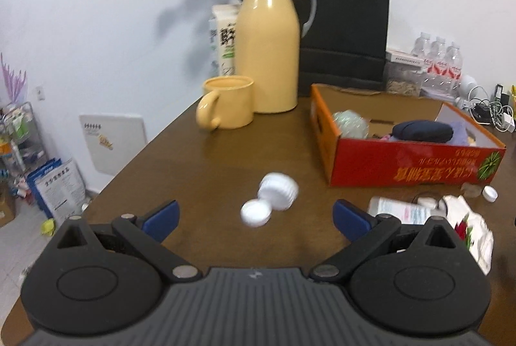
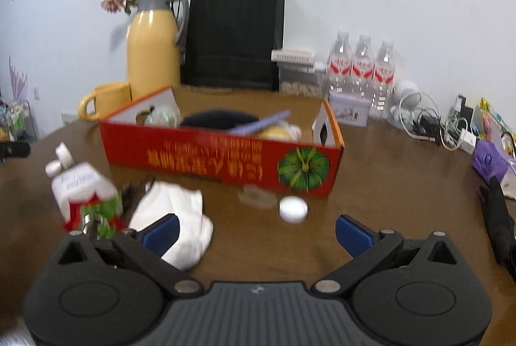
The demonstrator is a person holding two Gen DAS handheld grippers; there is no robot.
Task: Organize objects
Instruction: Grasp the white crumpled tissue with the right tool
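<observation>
A red cardboard box [image 1: 403, 165] [image 2: 206, 157] stands open on the brown table, with a dark pouch [image 1: 422, 131], a pale ball [image 1: 350, 123] and other items inside. My left gripper [image 1: 256, 218] is open; a small white bottle [image 1: 279, 191] and a white cap [image 1: 255, 213] lie between and just beyond its blue fingertips. My right gripper [image 2: 256, 229] is open and empty. A white round cap [image 2: 292, 209] lies just ahead of it. White cloth [image 2: 174, 210] and a white tube [image 2: 79, 184] lie by its left finger.
A yellow thermos [image 1: 267, 45], yellow mug [image 1: 227, 107], dried flowers and a black paper bag [image 1: 345, 29] stand at the back. Water bottles [image 2: 362, 68] and tangled cables [image 2: 432, 123] sit at the back right. A black object [image 2: 498, 223] lies at the right edge.
</observation>
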